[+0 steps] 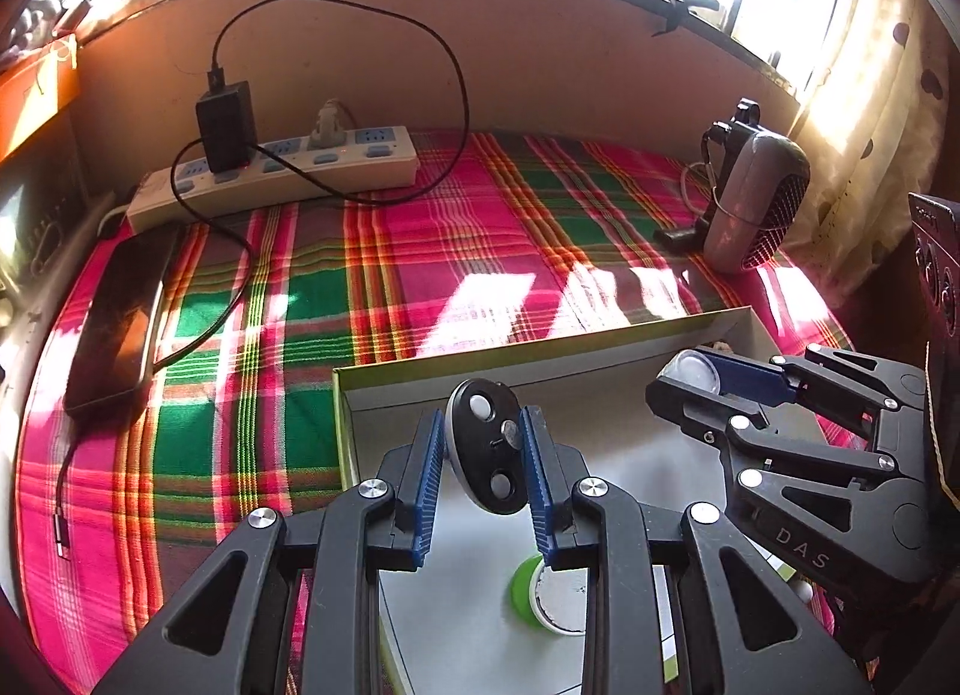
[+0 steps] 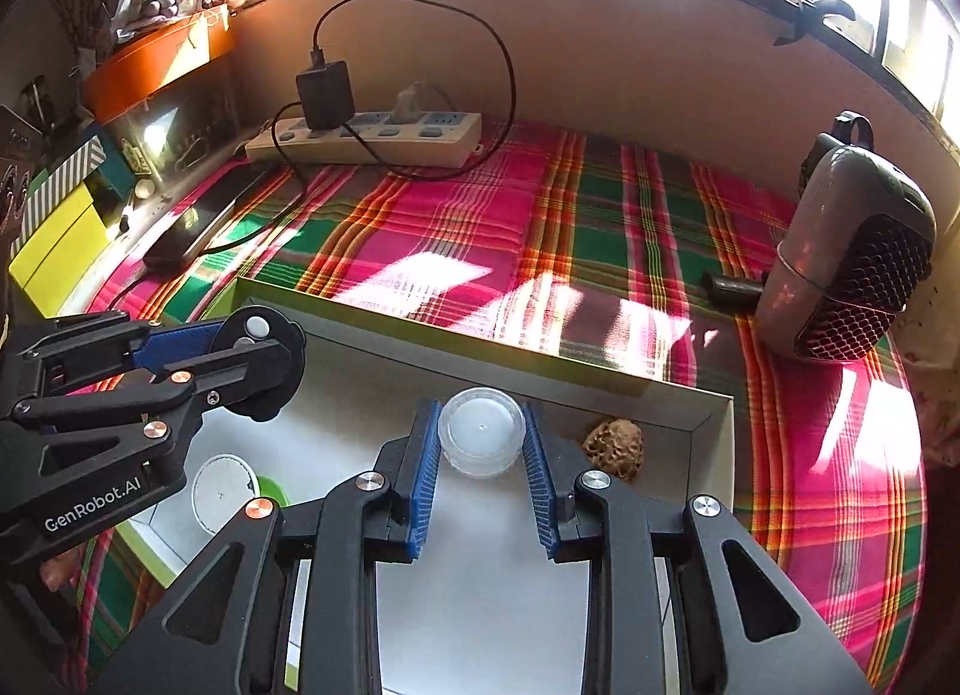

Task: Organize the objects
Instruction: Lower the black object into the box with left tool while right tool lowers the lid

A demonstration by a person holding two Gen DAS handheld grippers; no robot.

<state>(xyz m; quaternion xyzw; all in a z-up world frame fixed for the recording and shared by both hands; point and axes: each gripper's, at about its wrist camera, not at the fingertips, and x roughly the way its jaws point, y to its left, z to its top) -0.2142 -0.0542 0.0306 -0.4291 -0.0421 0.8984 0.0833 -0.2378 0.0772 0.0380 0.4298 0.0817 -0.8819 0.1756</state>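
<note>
1. A worktop (image 2: 600, 227) is covered by a pink, green and orange plaid cloth, streaked with sunlight from the windows behind it.
2. A shallow white tray (image 2: 714, 425) with green edges is laid at the near side of the cloth.
3. A black oval disc (image 1: 486, 446) is gripped by the left tongs (image 1: 482, 476) above the tray.
4. A clear round container (image 2: 481, 431) is gripped by the right tongs (image 2: 482, 476) above the tray, beside a brown walnut (image 2: 615, 449) in its corner.
5. A green-rimmed lid (image 1: 540, 593) is seen inside the tray.
6. Beyond the tray, a power strip (image 2: 384, 140), a phone (image 1: 117, 323) and a grey fan (image 2: 852, 287) are set.
</note>
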